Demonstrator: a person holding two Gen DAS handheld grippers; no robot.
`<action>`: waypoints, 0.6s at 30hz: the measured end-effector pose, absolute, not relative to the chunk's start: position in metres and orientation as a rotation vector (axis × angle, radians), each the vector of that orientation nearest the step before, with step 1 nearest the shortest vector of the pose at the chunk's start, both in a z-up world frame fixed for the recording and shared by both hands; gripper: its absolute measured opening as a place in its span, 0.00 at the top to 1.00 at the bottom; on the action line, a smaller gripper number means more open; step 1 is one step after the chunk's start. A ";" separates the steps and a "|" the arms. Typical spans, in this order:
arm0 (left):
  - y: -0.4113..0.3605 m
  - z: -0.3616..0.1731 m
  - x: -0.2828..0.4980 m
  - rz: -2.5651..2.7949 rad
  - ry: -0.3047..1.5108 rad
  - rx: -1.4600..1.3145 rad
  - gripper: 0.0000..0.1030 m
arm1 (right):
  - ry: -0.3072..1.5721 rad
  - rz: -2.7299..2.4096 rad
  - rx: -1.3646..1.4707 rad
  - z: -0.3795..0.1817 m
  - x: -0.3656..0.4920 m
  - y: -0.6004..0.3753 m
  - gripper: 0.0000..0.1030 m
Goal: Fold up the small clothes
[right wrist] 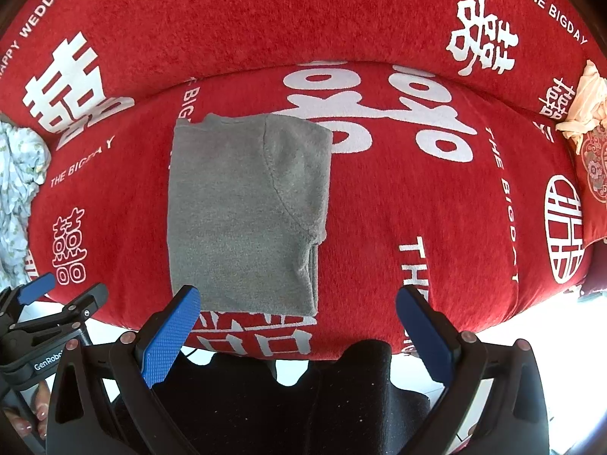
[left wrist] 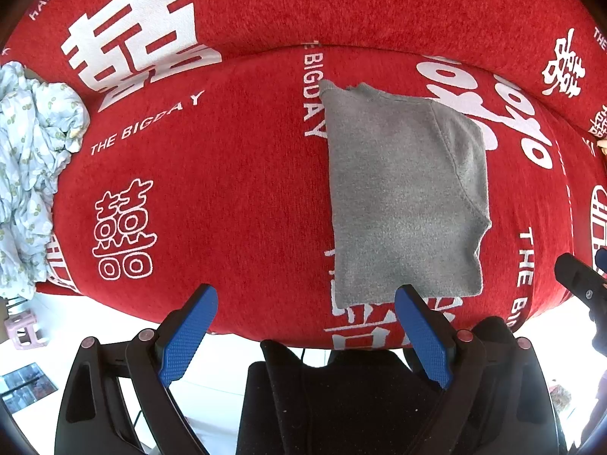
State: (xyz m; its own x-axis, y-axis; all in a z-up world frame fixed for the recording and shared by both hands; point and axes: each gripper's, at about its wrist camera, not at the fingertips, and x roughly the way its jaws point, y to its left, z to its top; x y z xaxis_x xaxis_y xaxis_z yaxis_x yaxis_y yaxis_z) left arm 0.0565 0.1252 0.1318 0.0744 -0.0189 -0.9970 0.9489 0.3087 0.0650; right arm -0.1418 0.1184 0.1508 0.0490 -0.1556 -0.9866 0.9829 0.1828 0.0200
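- red sofa cover (left wrist: 227,189) with white wedding print is the work surface; seat cushion spans both views, backrest behind it
- grey sweater (left wrist: 402,197) lies flat on the seat, already folded to a narrow rectangle; sleeve seam and armpit show on its right side, collar edge at the far end, hem at the near end close to the cushion's front edge
- step, as I read it: lengthwise fold done, both claws off the cloth; next is likely the crosswise fold, hem up to collar; that calls for both claws pinching the near hem corners and lifting together so the layers do not slide
- crumpled floral garment (left wrist: 30,174) sits at the far left of the seat, well apart; cream cloth (right wrist: 586,102) at far right; likely waiting their turn
- left gripper (left wrist: 305,301): jaws wide, holding nothing; its right finger just overlaps the hem's near edge in view, contact unclear
- right gripper (right wrist: 297,303): jaws wide, empty; its left finger sits at the hem's near left corner, the rest of the sweater ahead and left of centre
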 end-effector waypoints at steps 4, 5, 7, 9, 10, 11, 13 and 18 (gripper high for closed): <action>0.125 0.133 0.057 -0.941 1.267 0.983 0.08 | 1.147 -1.123 0.977 0.151 -0.141 0.119 0.00; 0.124 0.134 0.059 -0.942 1.267 0.984 0.08 | 1.147 -1.123 0.976 0.151 -0.141 0.119 0.00; 0.123 0.135 0.060 -0.945 1.269 0.982 0.08 | 1.149 -1.121 0.974 0.151 -0.141 0.119 0.00; 0.122 0.135 0.061 -0.944 1.267 0.983 0.08 | 1.149 -1.120 0.973 0.151 -0.140 0.118 0.00; 0.123 0.134 0.061 -0.946 1.265 0.984 0.08 | 1.149 -1.120 0.973 0.151 -0.140 0.118 0.00; 0.122 0.134 0.061 -0.946 1.266 0.984 0.08 | 1.149 -1.121 0.973 0.152 -0.140 0.118 0.00; 0.123 0.134 0.061 -0.943 1.264 0.984 0.08 | 1.148 -1.122 0.973 0.151 -0.140 0.118 0.00; 0.123 0.133 0.061 -0.944 1.265 0.984 0.08 | 1.149 -1.122 0.973 0.151 -0.139 0.118 0.00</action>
